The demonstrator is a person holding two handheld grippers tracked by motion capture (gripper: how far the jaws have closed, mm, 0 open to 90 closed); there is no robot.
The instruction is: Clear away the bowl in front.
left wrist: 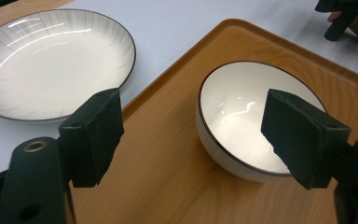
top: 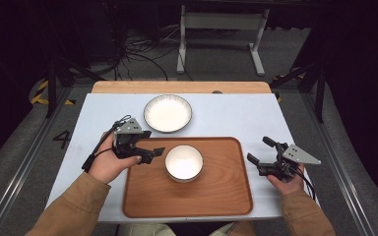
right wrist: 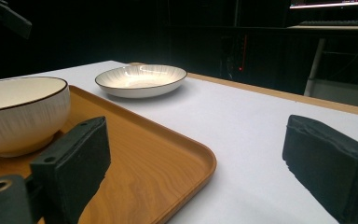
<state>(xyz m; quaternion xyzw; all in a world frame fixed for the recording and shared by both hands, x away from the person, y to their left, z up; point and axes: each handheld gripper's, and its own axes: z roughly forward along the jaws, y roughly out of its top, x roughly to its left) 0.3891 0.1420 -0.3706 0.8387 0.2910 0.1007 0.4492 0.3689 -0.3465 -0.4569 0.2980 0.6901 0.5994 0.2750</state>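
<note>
A white bowl [top: 183,162] [left wrist: 251,121] [right wrist: 18,114] with a dark rim stands on the wooden tray [top: 216,191] [left wrist: 168,177] [right wrist: 144,172]. Behind the tray a white ribbed plate [top: 168,113] [left wrist: 51,60] [right wrist: 142,79] lies on the table. My left gripper [top: 153,153] [left wrist: 191,135] is open over the tray's left edge, just left of the bowl, holding nothing. My right gripper [top: 261,150] [right wrist: 196,163] is open at the tray's right edge, above the white table, with nothing between its pads.
The white table top [top: 236,113] has a wooden strip [top: 177,87] along its far edge. Beyond it stand a metal frame [top: 221,34] and cables [top: 138,54] on the floor. Yellow and black tape [top: 42,93] marks the floor at left.
</note>
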